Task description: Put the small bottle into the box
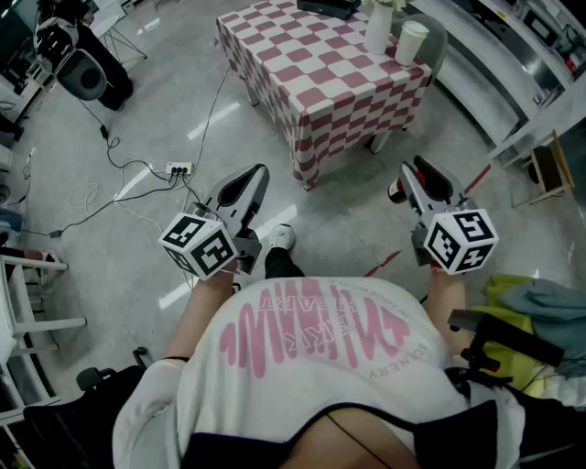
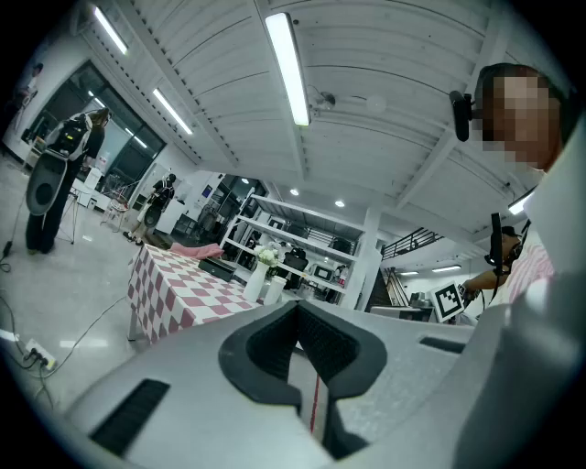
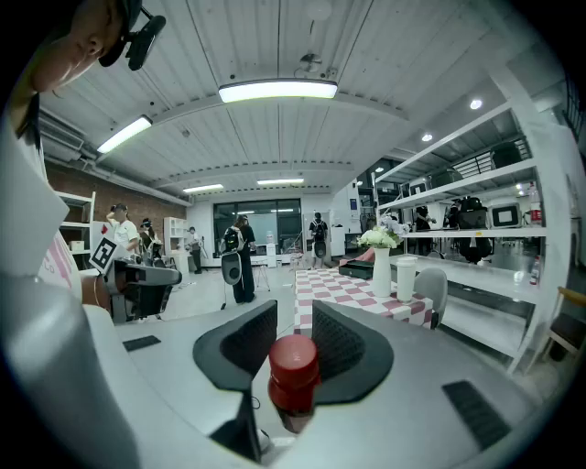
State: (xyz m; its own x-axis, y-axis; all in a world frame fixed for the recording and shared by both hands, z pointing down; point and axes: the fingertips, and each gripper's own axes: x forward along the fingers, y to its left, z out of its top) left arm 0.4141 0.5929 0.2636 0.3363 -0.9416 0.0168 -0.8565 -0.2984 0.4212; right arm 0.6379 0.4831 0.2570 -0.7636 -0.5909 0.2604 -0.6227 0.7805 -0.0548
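Note:
My right gripper (image 1: 412,170) (image 3: 295,317) is shut on the small bottle (image 1: 396,191) (image 3: 293,374), which has a red cap and stands up between the two dark pads. My left gripper (image 1: 258,176) (image 2: 298,313) is shut with nothing in it; only a thin slit shows between its pads. Both are held at waist height above the grey floor, short of the red-and-white checked table (image 1: 320,87) (image 3: 341,289) (image 2: 169,295). A dark box (image 1: 328,6) (image 3: 355,269) (image 2: 218,267) lies on the table's far end.
A white vase with flowers (image 1: 378,27) (image 3: 381,266) and a white cup (image 1: 411,42) stand on the table by a grey chair (image 1: 441,44). Cables and a power strip (image 1: 179,169) lie on the floor at left. Shelving runs along the right; people stand far off.

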